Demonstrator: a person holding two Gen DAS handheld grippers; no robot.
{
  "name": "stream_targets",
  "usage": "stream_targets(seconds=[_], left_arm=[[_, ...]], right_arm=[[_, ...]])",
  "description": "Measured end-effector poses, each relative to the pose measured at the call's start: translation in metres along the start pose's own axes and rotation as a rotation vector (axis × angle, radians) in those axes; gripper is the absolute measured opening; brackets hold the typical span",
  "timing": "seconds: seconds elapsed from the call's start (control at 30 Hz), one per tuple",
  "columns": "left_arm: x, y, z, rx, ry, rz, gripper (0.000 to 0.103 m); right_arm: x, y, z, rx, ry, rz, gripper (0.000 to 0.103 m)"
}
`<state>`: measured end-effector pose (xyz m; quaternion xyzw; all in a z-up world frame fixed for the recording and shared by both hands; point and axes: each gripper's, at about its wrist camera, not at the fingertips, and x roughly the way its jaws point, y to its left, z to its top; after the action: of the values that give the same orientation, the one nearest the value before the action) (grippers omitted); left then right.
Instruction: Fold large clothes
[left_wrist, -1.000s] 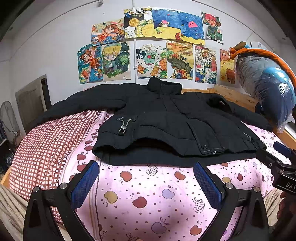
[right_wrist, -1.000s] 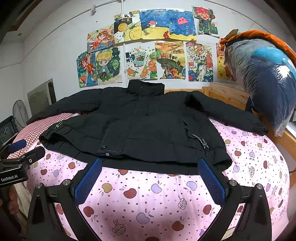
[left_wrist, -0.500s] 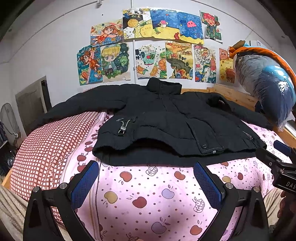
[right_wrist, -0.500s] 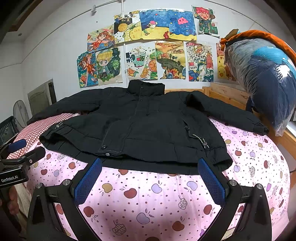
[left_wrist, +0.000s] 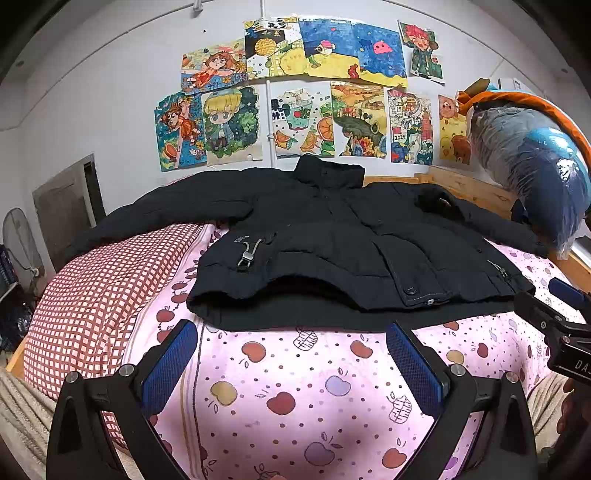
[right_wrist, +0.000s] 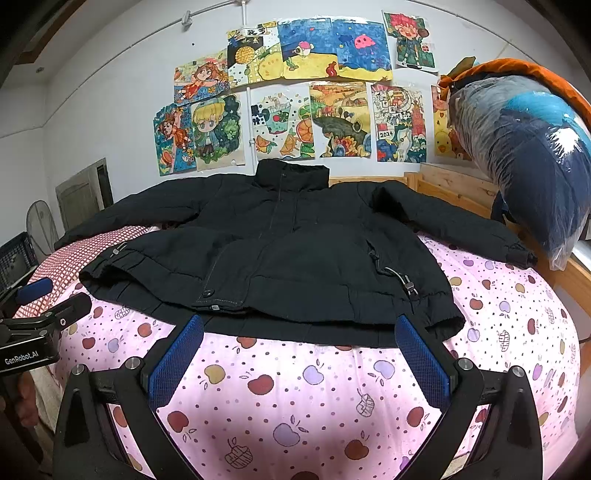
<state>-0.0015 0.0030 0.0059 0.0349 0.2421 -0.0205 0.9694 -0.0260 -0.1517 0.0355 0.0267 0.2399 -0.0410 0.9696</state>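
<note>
A large black padded jacket (left_wrist: 332, 243) lies spread front-up on the bed, collar toward the wall, both sleeves stretched out sideways; it also shows in the right wrist view (right_wrist: 295, 243). My left gripper (left_wrist: 291, 354) is open and empty, just short of the jacket's hem on the left part. My right gripper (right_wrist: 299, 350) is open and empty, just short of the hem on the right part. Each gripper shows at the edge of the other's view: the right one (left_wrist: 561, 317) and the left one (right_wrist: 40, 306).
The bed has a pink apple-print sheet (left_wrist: 314, 387) and a red checked quilt (left_wrist: 103, 280) on the left. A bagged blue bundle (left_wrist: 535, 173) sits on the wooden bed frame (right_wrist: 454, 188) at right. Drawings cover the wall (left_wrist: 314, 96). A fan (left_wrist: 18, 240) stands far left.
Both grippers have hardly moved; the views have shifted only slightly. The jacket lies as before and both grippers stay open.
</note>
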Motion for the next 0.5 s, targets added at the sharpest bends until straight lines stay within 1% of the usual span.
stream_targets(seconds=[0.5], left_arm=[[-0.0013, -0.0012, 0.0005, 0.005, -0.01, 0.013, 0.103]], right_arm=[[0.0002, -0.0004, -0.0003, 0.001, 0.0, 0.001, 0.102]])
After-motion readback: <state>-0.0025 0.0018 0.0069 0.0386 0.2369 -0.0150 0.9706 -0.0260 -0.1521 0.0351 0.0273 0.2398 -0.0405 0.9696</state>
